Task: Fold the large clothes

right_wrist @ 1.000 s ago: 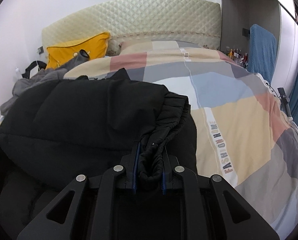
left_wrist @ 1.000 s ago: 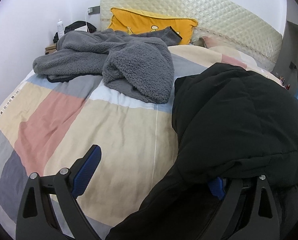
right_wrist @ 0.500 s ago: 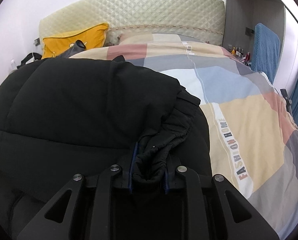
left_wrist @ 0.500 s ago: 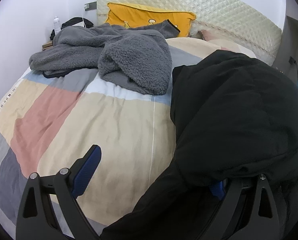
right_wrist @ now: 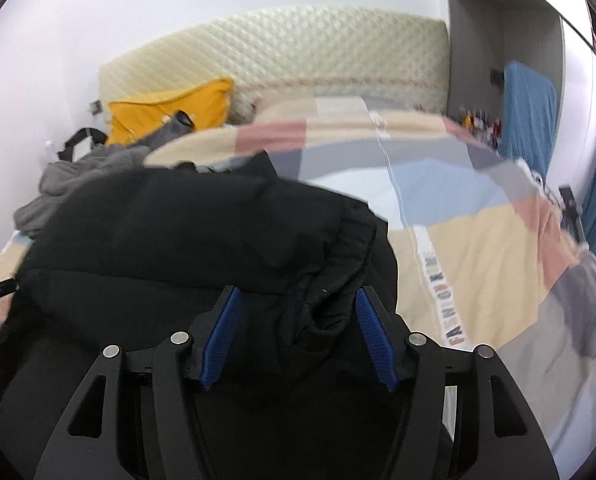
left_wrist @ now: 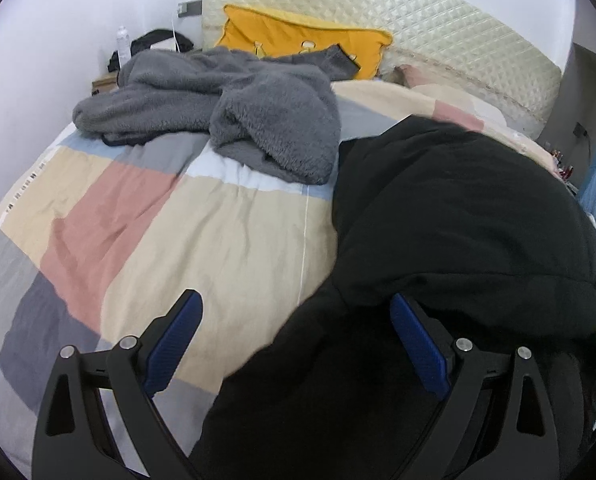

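Now both grippers' fingers [right_wrist: 371, 330] off black jacket [left_wrist: 457, 216]

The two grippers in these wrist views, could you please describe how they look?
Both look alike. The left gripper and right gripper have matte black frames with triangular cut-outs, round silver pivot pins and blue ribbed pads lining the inner faces of the jaws. No cables, markings or sleeves show.

Matt black padded jacket [left_wrist: 457, 216] lying smooth; grey fleece [left_wrist: 258, 120] looking fuzzy; quilted headboard [left_wrist: 437, 36] gleaming; ribbed blue pads [right_wrist: 371, 330] showing rubbery.
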Available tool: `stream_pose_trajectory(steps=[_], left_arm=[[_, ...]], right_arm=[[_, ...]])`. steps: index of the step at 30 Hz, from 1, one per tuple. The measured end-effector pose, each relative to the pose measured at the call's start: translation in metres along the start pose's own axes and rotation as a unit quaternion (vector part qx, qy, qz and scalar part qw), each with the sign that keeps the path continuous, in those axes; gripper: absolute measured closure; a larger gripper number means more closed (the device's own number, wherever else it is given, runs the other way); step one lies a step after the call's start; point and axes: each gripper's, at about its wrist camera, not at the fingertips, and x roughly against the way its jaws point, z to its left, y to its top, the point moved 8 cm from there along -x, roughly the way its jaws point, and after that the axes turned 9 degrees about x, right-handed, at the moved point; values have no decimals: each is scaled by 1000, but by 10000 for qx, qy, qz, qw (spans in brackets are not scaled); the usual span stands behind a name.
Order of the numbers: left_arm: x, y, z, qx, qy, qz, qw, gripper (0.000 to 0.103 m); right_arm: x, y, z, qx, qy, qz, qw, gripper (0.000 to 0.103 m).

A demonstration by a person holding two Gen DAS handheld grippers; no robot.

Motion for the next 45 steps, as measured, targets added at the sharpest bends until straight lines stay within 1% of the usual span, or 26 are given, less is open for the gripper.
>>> stream_pose_trajectory(steps=[2, 5, 7, 10, 12, 14, 18, 20, 22, 24, 27, 31, 34, 36, 39, 42, 45], left_arm=[[17, 1, -5, -65, -51, -109, 9999, 8], [47, 8, -15, -304, -35, -315, 9990, 8], [73, 14, -19, -345, -198, -420, 9983, 8], [106, 24, -19, -217, -423, -392, 9981, 8], [134, 34, -18, -119, -601, -445, 9971, 8], [166, 46, -22, -146, -717, -576, 9957, 8], [231, 70, -31, -369, -862, -932, 9912, 8], [258, 77, -34, -414, -989, -1026, 9889, 6], [280, 79, -34, -471, -1183, -888, 9879, 5], [300, 79, -29, -507, -1257, -737, 9880, 5], [318, 74, -11, -401, -1316, -520, 9891, 5], [311, 48, 18, -219, -1261, -33, 9918, 5], [285, 16, 40, -60, -1207, 451, 9916, 5], [264, -7, 53, 47, -1143, 789, 9903, 5], [231, -39, 71, 269, -1094, 1232, 9860, 5], [204, -63, 83, 477, -1133, 1578, 9798, 5], [179, -83, 89, 549, -1081, 1872, 9748, 5]], right_arm=[[20, 4, 4, 32, 30, -166, 9999, 45], [49, 3, 9, 60, 72, -339, 9994, 45], [68, -1, 15, 32, 157, -421, 9990, 45], [92, -6, 20, -55, 214, -486, 9986, 45], [112, -5, 22, -317, 375, -573, 9972, 45], [133, -2, 24, -405, 396, -660, 9962, 45], [178, 12, 29, -406, 419, -907, 9942, 45], [200, 16, 33, -372, 472, -957, 9936, 45], [218, 18, 36, -313, 560, -954, 9934, 45], [234, 19, 39, -250, 614, -954, 9932, 45], [251, 13, 40, -279, 740, -868, 9931, 45], [260, -7, 36, -304, 954, -609, 9931, 45], [259, -28, 29, -408, 1161, -341, 9918, 45], [257, -46, 23, -517, 1203, -138, 9913, 44], [251, -70, 17, -638, 1137, 60, 9914, 44], [241, -92, 7, -900, 1098, 251, 9896, 44], [233, -109, 0, -1088, 1090, 437, 9871, 44]])
